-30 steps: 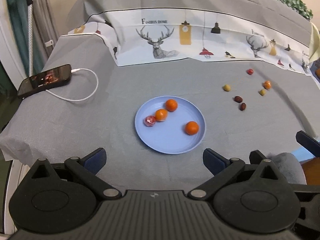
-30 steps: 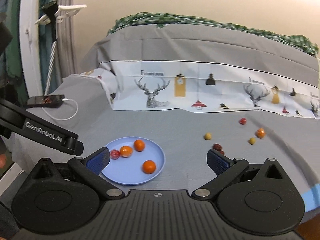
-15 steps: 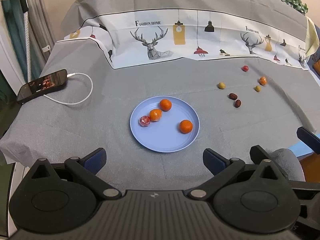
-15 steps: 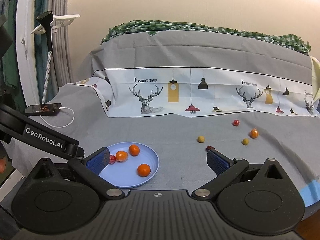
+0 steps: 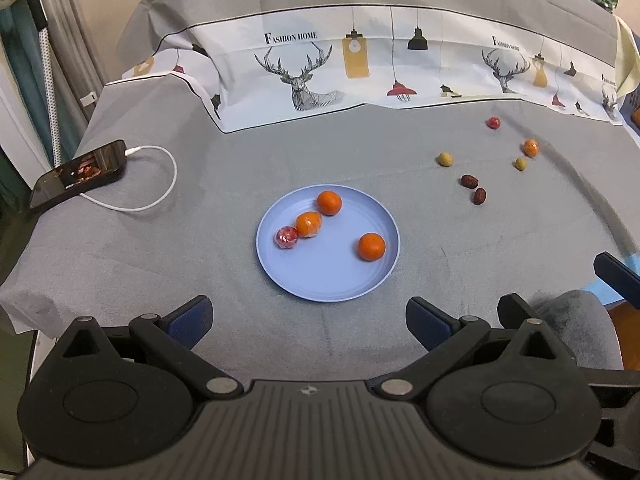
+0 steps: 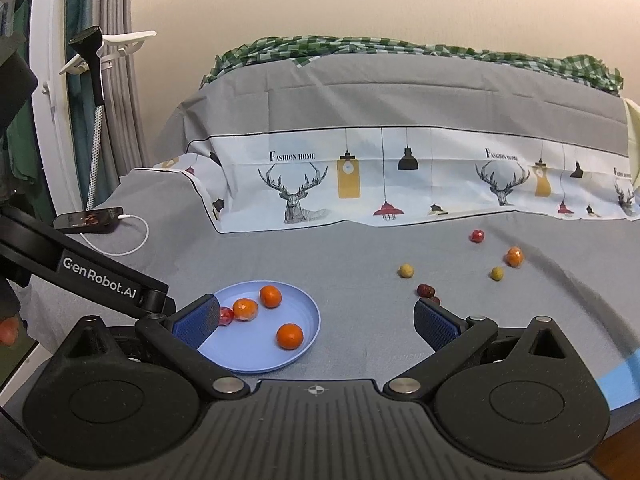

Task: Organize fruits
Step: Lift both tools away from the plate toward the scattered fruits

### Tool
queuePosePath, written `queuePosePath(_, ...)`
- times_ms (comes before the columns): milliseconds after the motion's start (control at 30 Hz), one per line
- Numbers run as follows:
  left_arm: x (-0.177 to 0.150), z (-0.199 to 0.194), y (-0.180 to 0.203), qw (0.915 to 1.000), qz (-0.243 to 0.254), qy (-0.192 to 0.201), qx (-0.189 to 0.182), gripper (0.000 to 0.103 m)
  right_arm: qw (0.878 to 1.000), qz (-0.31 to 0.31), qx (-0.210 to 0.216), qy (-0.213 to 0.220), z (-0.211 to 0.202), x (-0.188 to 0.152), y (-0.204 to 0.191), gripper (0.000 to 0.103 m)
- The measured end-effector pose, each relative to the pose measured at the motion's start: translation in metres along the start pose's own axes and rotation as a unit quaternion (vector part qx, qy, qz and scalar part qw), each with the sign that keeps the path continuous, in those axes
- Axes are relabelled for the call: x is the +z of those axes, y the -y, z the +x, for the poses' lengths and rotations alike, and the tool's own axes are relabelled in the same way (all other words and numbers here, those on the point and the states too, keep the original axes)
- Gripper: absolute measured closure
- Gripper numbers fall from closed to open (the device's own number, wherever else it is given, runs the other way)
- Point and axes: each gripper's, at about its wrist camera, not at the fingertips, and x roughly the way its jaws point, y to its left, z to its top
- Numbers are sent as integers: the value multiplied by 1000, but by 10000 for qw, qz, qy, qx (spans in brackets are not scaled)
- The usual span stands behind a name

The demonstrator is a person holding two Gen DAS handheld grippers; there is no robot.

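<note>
A blue plate lies on the grey cloth and holds three oranges and a red wrapped fruit. It also shows in the right wrist view. Loose fruits lie far right: a red one, a wrapped orange, two yellow-green ones, two dark dates. My left gripper is open and empty, just before the plate. My right gripper is open and empty, low over the cloth, near the plate and dates.
A phone with a white cable lies at the far left. A printed cloth backdrop rises behind. The table's front edge is near both grippers. The right gripper's finger shows at the left view's right edge.
Both grippers have pulled back and tilted slightly. The right view now sits lower and shows more wall. Fruits and plate have not moved.
</note>
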Motion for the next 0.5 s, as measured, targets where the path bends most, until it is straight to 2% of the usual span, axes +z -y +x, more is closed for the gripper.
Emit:
queuePosePath(333,12,22,18,9997,107,-223,14,0,9991,352,-39,-245,19,-4,20,1)
queuePosePath(500,21,39,30,9992,148,-361,15,0,9961,733,-123,-482,34,-7,40,1)
